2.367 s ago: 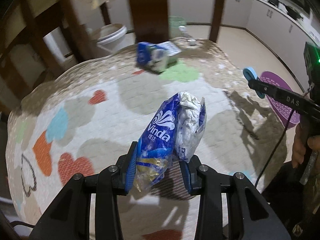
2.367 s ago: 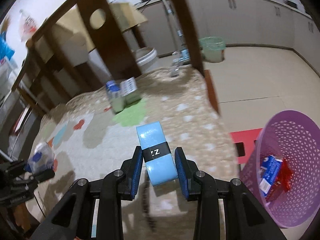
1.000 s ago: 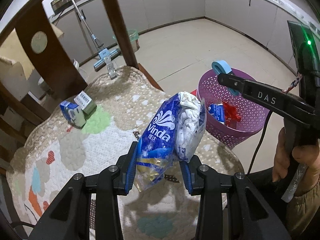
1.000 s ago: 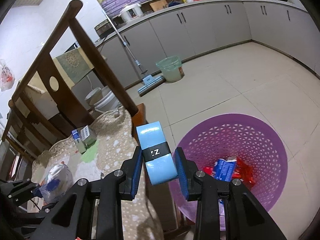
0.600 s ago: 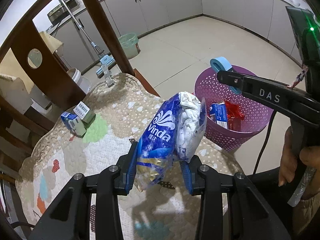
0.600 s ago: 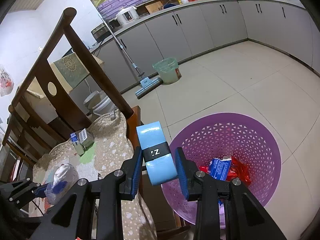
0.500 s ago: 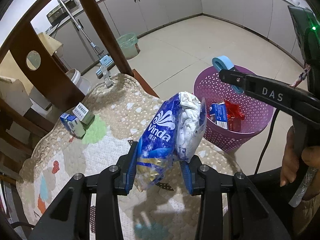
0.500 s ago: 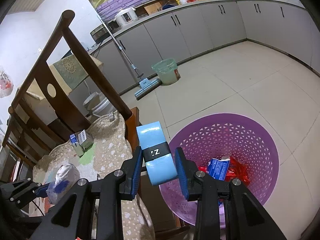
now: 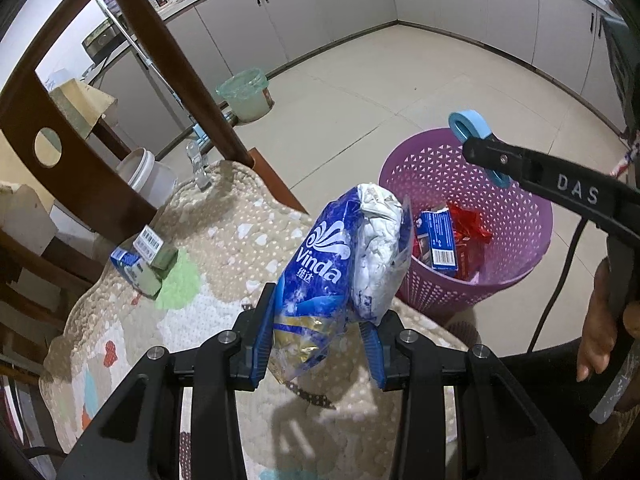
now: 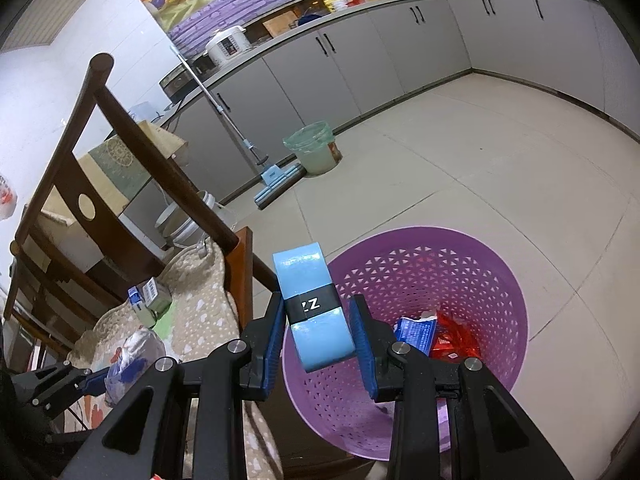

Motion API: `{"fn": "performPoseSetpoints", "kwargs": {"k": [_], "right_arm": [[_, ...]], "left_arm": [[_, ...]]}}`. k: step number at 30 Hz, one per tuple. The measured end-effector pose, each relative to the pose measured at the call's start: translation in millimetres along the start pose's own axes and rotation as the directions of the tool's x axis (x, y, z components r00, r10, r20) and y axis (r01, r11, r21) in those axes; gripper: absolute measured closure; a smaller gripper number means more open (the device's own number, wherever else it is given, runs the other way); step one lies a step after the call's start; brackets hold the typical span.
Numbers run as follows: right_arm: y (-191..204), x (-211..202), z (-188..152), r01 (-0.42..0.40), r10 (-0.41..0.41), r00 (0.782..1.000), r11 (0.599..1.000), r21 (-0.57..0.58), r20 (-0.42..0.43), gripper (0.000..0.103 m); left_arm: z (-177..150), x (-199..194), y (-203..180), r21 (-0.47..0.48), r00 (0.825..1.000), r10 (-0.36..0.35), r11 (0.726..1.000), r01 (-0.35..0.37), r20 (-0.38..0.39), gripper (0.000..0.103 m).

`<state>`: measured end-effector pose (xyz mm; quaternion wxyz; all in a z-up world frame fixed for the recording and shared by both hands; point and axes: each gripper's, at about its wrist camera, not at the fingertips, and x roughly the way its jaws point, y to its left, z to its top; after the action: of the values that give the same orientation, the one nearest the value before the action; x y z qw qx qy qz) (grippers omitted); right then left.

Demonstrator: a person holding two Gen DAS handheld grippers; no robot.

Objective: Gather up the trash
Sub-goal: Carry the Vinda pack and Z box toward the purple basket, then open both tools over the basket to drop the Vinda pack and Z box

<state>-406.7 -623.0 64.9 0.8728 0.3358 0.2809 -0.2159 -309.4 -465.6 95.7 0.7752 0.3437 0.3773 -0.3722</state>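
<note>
Left wrist view is showing my left tool (image 9: pixel 320 340) clamped on a crumpled blue Vinda tissue wrapper (image 9: pixel 340 280), its blue pads pressing the wrapper from both sides. I am holding the wrapper up over the quilted counter (image 9: pixel 224 248), near the counter edge that faces the purple basket (image 9: pixel 516 240). The basket is standing on the tiled floor (image 9: pixel 380 80) just beyond that edge, and inside it I am seeing a blue carton (image 9: pixel 440 240) lying against a red foil wrapper (image 9: pixel 468 228).

My right tool (image 9: pixel 480 148) is reaching in from the right in this view, with a light blue tape roll (image 9: pixel 468 124) pinched at its tip above the basket's rim. Right wrist view is confirming it: the right tool (image 10: pixel 320 328) is closed on the tape roll (image 10: pixel 312 300), black label band facing the camera, and the roll is hanging directly over the basket (image 10: pixel 472 272) opening, on the side nearest the counter.

Far from the basket, toward the opposite side of the counter, a small blue-and-white box (image 9: pixel 136 272) and a barcoded box (image 9: pixel 154 246) are resting beside a green patch. A dark wooden chair back (image 9: pixel 160 60) is rising behind the counter, and a pale green bucket (image 9: pixel 246 94) is sitting on the floor well beyond the basket.
</note>
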Motion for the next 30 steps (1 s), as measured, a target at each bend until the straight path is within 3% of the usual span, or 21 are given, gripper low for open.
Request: {"fn": "performPoseSetpoints", "kwargs": {"k": [15,30], "right_arm": [[-27.8,4.4,1.4,0.024,-0.023,1.000,0.997,0.077,-0.014,0.068],[-51.0,9.6,1.9,0.067,-0.063,0.997,0.988,0.141,-0.033,0.068]], "left_arm": [[32.7,12.0,-20.0,0.056,1.000,-0.010,0.998,0.009,0.018,0.065],[66.2,38.9,-46.0,0.032,0.992,-0.124,0.992,0.124,0.000,0.065]]}}
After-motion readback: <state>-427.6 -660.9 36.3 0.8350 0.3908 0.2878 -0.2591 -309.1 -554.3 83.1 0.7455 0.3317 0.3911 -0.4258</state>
